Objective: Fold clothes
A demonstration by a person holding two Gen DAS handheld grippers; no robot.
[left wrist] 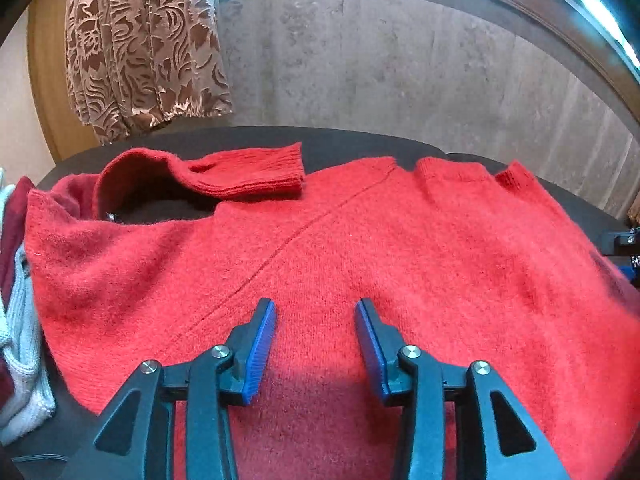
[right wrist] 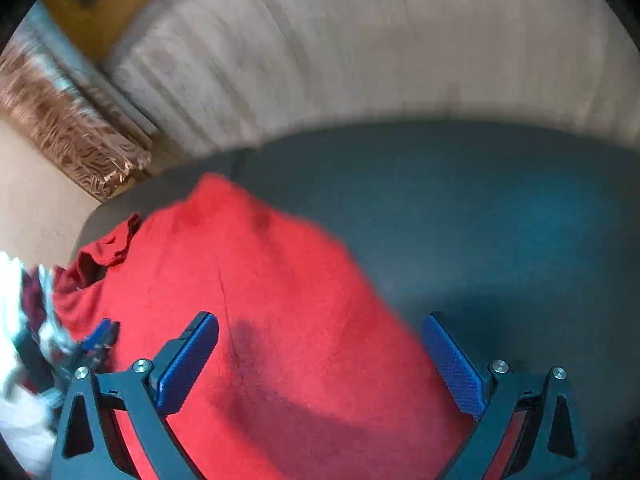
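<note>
Sweater [left wrist: 340, 240] lies spread flat on the dark worktop [right wrist: 480, 208], one sleeve [left wrist: 248, 174] already folded across. My left gripper [left wrist: 316, 344] and right gripper [right wrist: 320, 364] both hover over it, fingers apart and empty. Next up I'd guess: pinch an edge and fold over

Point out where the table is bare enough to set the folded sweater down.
The widest free patch is the dark table right of the red sweater, running back to the wall. A thin strip shows behind the sweater's cuff. The left edge is crowded with a pile of other clothes.
</note>
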